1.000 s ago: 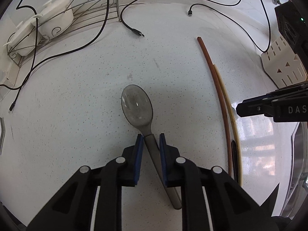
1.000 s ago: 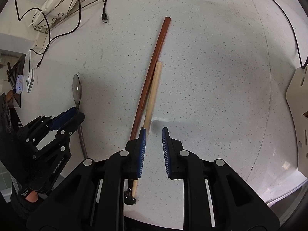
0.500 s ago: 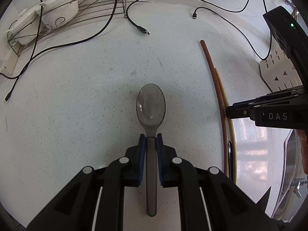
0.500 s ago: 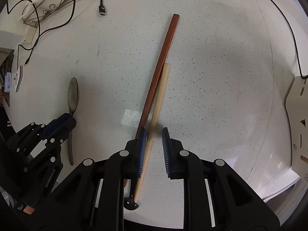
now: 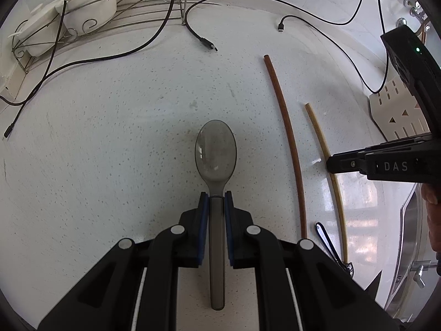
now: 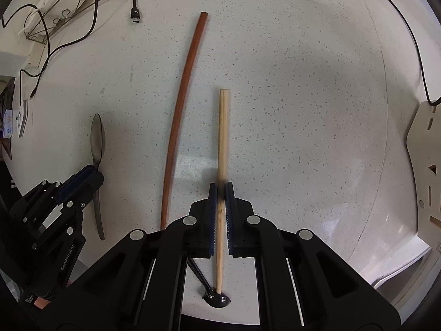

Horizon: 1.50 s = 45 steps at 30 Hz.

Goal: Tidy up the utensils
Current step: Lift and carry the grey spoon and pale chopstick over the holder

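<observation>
Left wrist camera: sits on left gripper (image 5: 216, 194), looks steeply down along fingers, close to white counter (image 5: 110, 151). Faces counter's back edge with wire rack (image 5: 91, 13).
Right wrist camera: same on right gripper (image 6: 220, 186), close, looking down.
Both share: spoon (image 5: 215, 151) (image 6: 97, 138), brown stick (image 5: 286, 127) (image 6: 184, 82), pale stick (image 5: 322, 140) (image 6: 222, 127), each other's gripper.

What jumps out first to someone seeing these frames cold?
The two grips: the left gripper is shut on the handle of a grey spoon lying mid-counter, while the right gripper, whose jaws have just been closing, pinches a pale wooden chopstick. A longer reddish-brown chopstick lies loose between them. At the far left edge, a wire rack holds white dishes amid black cables.
</observation>
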### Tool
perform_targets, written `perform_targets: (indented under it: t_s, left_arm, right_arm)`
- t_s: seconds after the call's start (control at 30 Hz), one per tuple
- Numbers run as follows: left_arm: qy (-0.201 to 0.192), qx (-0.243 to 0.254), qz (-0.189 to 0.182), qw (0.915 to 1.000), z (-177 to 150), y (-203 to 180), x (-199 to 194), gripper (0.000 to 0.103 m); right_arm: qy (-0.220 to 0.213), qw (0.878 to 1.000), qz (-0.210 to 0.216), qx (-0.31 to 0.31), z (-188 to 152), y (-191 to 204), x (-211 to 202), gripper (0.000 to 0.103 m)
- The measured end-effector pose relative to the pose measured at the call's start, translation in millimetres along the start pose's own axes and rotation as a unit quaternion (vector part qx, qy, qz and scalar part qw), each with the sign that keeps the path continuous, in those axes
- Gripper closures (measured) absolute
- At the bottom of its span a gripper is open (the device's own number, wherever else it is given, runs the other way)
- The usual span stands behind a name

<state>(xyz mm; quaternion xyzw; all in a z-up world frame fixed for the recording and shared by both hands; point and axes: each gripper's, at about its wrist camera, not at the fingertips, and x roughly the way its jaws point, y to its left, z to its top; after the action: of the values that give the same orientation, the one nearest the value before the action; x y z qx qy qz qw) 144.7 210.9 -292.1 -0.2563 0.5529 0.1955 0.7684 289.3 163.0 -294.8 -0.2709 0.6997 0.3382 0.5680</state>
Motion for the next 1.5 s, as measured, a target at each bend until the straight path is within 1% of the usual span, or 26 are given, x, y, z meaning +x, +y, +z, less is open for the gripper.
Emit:
perform_targets:
  t_s: [0.07, 0.17, 0.23, 0.33, 0.43, 0.57, 0.63, 0.7, 0.8, 0.9, 1.0, 1.13, 1.33, 1.43, 1.5]
  left_arm:
    - [-0.003, -0.004, -0.009, 0.9999, -0.9, 1.6, -1.6, 0.091]
    - [-0.018, -0.018, -0.022, 0.9994, -1.2, 6.6, -8.8, 0.091]
    - [-0.024, -0.022, -0.024, 0.9992, -1.1, 8.3, -13.3, 0.091]
    - [-0.035, -0.022, -0.028, 0.9987, -2.6, 9.7, -22.0, 0.091]
    - [-0.053, -0.023, -0.034, 0.9978, -5.1, 11.3, -33.4, 0.091]
    - [-0.070, -0.023, -0.045, 0.9963, -7.8, 12.0, -48.7, 0.091]
    - [-0.077, -0.021, -0.049, 0.9956, -8.1, 11.9, -56.1, 0.091]
    - [-0.085, -0.019, -0.051, 0.9949, -5.1, 5.0, -61.1, 0.091]
    - [-0.105, -0.012, -0.056, 0.9929, -0.6, -1.7, -70.8, 0.091]
    - [-0.126, -0.005, -0.064, 0.9900, 3.4, -10.3, -78.2, 0.091]
    - [-0.149, 0.010, -0.077, 0.9858, 4.8, -22.4, -87.7, 0.091]
    - [-0.177, 0.040, -0.084, 0.9799, 11.9, -43.4, -97.2, 0.091]
    - [-0.210, 0.084, -0.099, 0.9690, 23.0, -78.6, -111.0, 0.091]
    - [-0.218, 0.096, -0.122, 0.9636, 29.0, -96.0, -118.0, 0.091]
    - [-0.231, 0.106, -0.137, 0.9573, 33.0, -108.1, -125.9, 0.091]
  right_arm:
    - [-0.004, 1.000, 0.005, 0.004, -1.9, -2.2, -2.3, 0.097]
    - [-0.016, 1.000, 0.008, 0.006, -6.3, -5.5, -9.7, 0.098]
    - [-0.026, 1.000, 0.007, 0.005, -8.6, -7.9, -16.0, 0.097]
    - [-0.059, 0.998, 0.002, 0.004, -17.2, -15.2, -32.8, 0.098]
    - [-0.085, 0.996, 0.021, 0.017, -27.3, -28.8, -49.3, 0.097]
    - [-0.136, 0.990, 0.008, 0.030, -44.4, -41.5, -76.8, 0.097]
    - [-0.159, 0.986, 0.003, 0.040, -52.6, -55.2, -89.0, 0.097]
    - [-0.178, 0.983, 0.012, 0.052, -63.4, -67.3, -99.3, 0.097]
    - [-0.204, 0.976, 0.038, 0.064, -77.6, -88.1, -112.2, 0.097]
    - [-0.237, 0.967, 0.063, 0.064, -95.5, -104.9, -124.7, 0.097]
    - [-0.305, 0.949, 0.067, 0.038, -116.5, -113.3, -142.6, 0.097]
    - [-0.338, 0.935, 0.087, 0.055, -132.8, -128.8, -153.6, 0.097]
    - [-0.380, 0.918, 0.083, 0.081, -155.5, -151.7, -165.1, 0.097]
    - [-0.408, 0.907, 0.071, 0.080, -169.3, -157.1, -174.0, 0.097]
    - [-0.433, 0.896, 0.059, 0.075, -179.6, -158.9, -183.3, 0.097]
